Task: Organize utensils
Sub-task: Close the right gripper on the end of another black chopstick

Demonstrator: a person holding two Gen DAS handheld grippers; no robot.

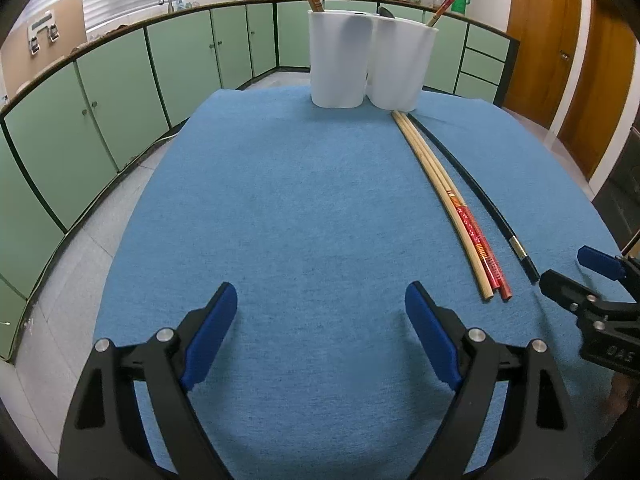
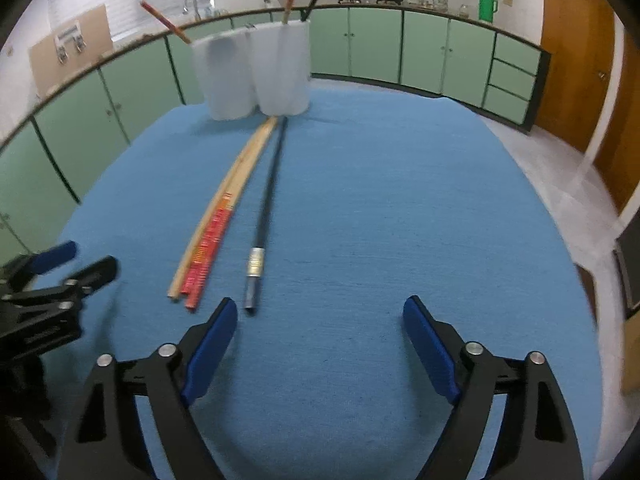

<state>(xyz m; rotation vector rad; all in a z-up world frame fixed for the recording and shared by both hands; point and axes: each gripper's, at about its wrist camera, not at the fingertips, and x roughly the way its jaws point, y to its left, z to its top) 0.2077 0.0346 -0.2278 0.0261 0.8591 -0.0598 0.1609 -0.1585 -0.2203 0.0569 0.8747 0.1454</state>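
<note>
A white multi-compartment utensil holder (image 1: 370, 62) stands at the far end of the blue table mat (image 1: 304, 208); it also shows in the right wrist view (image 2: 256, 72). Chopsticks stick up from its compartments. Three wooden chopsticks (image 1: 452, 208), two with red ends, lie side by side on the mat, with one black chopstick (image 1: 480, 196) to their right. In the right wrist view the wooden chopsticks (image 2: 216, 224) and black chopstick (image 2: 266, 208) lie just ahead of my right gripper. My left gripper (image 1: 320, 308) is open and empty. My right gripper (image 2: 320, 316) is open and empty, its left finger near the black chopstick's end.
Green kitchen cabinets (image 1: 120, 92) curve around behind the table, with a countertop holding pots and a green jug (image 2: 488, 4). Wooden doors (image 1: 540, 40) stand at the right. The tiled floor (image 1: 60, 300) lies below the table's left edge.
</note>
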